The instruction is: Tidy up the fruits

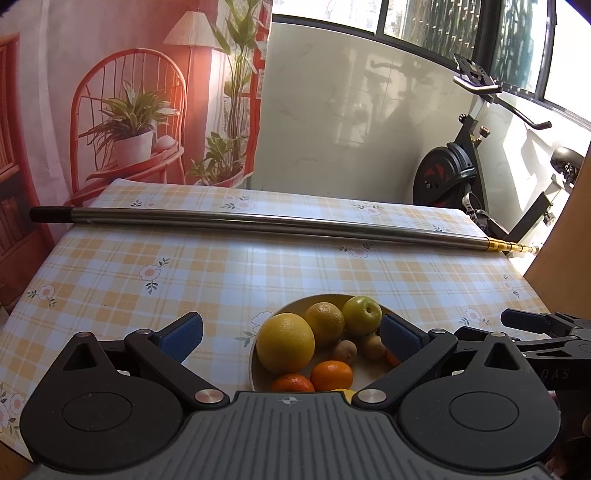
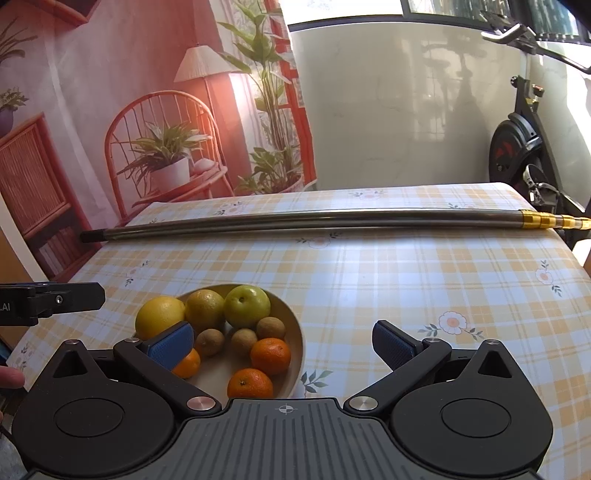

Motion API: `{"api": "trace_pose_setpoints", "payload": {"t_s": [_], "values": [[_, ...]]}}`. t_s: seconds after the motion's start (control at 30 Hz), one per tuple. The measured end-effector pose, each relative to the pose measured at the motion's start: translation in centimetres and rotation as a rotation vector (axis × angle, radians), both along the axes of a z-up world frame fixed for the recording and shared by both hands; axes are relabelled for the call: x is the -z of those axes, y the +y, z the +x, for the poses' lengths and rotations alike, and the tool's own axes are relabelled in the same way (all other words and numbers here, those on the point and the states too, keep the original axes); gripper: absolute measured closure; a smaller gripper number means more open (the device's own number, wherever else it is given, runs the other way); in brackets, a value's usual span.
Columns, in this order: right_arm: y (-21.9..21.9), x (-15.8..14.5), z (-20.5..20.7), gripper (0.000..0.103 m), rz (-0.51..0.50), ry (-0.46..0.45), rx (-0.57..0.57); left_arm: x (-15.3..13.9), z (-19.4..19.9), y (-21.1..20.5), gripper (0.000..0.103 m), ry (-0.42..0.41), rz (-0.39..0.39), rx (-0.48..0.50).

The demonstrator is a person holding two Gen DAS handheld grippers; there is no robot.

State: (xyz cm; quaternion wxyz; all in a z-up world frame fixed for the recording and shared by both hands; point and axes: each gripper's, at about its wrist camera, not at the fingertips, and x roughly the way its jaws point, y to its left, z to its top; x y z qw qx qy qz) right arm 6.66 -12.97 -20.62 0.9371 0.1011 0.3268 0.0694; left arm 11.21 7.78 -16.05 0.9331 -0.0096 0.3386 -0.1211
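I am in a home, in a sunlit corner that looks like an enclosed balcony. My tabletop (image 2: 369, 280) wears a yellow-checked flowered cloth and carries a bowl (image 2: 295, 332) of fruit, with a long metal pole (image 2: 314, 219) lying across the far side. An exercise bike (image 1: 454, 173) stands by the windows (image 1: 443, 26), and a printed backdrop (image 2: 129, 110) of a rattan chair, lamp and potted plants hangs behind.
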Motion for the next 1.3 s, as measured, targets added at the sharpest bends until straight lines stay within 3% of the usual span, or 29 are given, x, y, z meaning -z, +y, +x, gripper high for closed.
{"api": "trace_pose_setpoints", "payload": {"t_s": [0.2,0.6,0.87,1.3], "values": [[-0.3,-2.8,-0.3,0.0,-0.021,-0.031,0.014,-3.5,-0.8,0.0,0.0,-0.101,-0.003,0.008],[-2.1,-14.2,-0.6,0.0,-0.081,-0.246,0.075,-12.7,-3.2,-1.9,0.0,-0.366,-0.034,0.005],[-3.3,-18.9,-1.7,0.0,-0.116,-0.378,0.119,-15.4,-4.0,-3.1,0.0,-0.425,-0.034,-0.019],[-3.6,-20.3,-3.0,0.0,-0.136,-0.414,0.134,-15.9,-4.2,-3.0,0.0,-0.428,-0.009,-0.032]]}}
